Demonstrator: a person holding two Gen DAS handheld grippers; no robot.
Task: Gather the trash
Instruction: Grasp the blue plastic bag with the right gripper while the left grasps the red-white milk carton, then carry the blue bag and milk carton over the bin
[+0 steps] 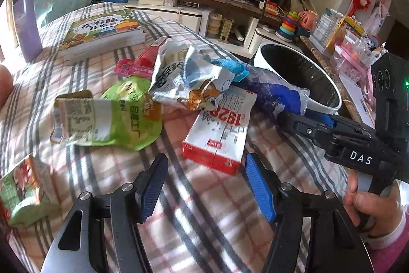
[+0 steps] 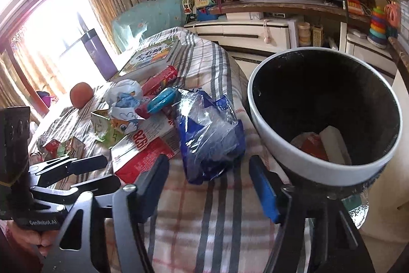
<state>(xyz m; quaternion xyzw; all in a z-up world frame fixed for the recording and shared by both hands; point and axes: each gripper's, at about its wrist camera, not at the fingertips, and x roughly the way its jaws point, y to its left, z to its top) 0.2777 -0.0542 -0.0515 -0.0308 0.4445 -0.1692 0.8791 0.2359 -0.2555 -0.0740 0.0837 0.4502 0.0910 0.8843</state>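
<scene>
While both claws hang open and empty, the right gripper (image 2: 209, 186) faces the blue bag (image 2: 211, 137) just beside the bin (image 2: 258, 119), and the left gripper (image 1: 204, 186) faces the red carton (image 1: 219, 134). Pickup seems next: advance, straddle, close, then carry to the bin.

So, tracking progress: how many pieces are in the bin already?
2: a red piece at the bottom and a white piece beside it, to its right. The bin's near wall may hide more.

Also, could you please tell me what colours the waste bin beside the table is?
The waste bin is white outside and black inside, clearest in the right wrist view.
</scene>
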